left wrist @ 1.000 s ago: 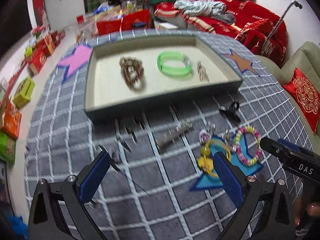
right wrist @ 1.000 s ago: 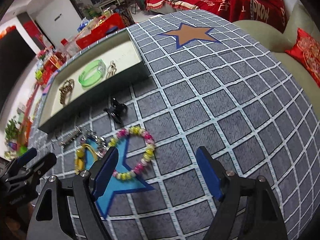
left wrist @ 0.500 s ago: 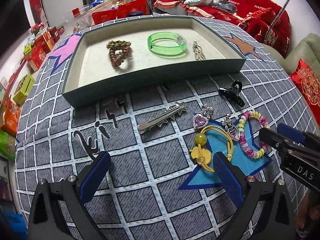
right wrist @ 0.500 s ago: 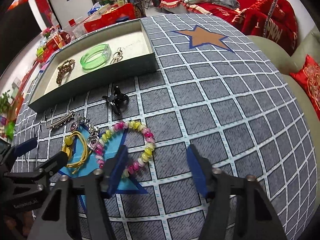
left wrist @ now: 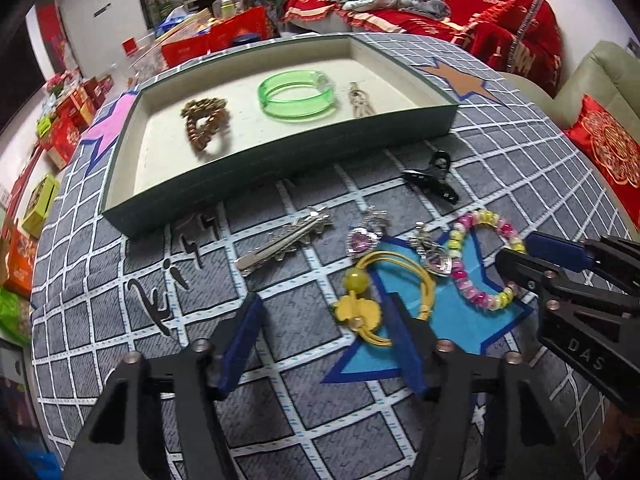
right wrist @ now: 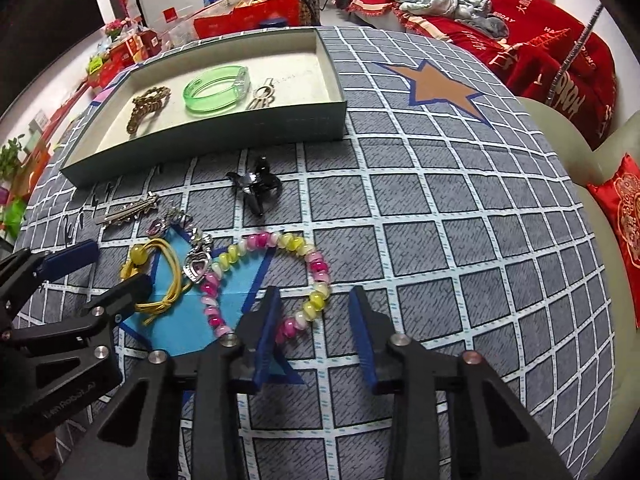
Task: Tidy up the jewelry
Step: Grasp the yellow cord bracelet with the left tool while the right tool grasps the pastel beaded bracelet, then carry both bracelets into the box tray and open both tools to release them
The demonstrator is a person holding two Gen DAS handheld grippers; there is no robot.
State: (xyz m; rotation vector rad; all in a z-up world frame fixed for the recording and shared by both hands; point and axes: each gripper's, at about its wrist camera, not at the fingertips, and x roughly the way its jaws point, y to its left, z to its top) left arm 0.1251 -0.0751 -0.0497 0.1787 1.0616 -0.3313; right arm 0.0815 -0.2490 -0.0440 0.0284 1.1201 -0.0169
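Observation:
A grey-green tray (left wrist: 280, 160) at the back of the checked cloth holds a green bangle (left wrist: 296, 96), a brown bead bracelet (left wrist: 204, 124) and a small silver piece. In front of the tray lie a silver hair clip (left wrist: 280, 240), a black claw clip (left wrist: 432, 180), heart pendants (left wrist: 362, 238), a yellow hair tie (left wrist: 356, 308) and a pink-and-yellow bead bracelet (right wrist: 316, 268). My left gripper (left wrist: 324, 340) is closing, with the hair tie's flower between its fingers, unpressed. My right gripper (right wrist: 314, 328) is closing around the bracelet's near beads, its right pad still apart from them.
The round table's edge curves away on the right, beside a pale sofa with a red cushion (right wrist: 624, 216). Red bedding (left wrist: 460, 8) lies behind the table. Coloured boxes (left wrist: 36, 200) stand on the floor at the left.
Both grippers have narrowed their jaws and moved in over the jewelry. The left now straddles the yellow hair tie, the right the near side of the bead bracelet.

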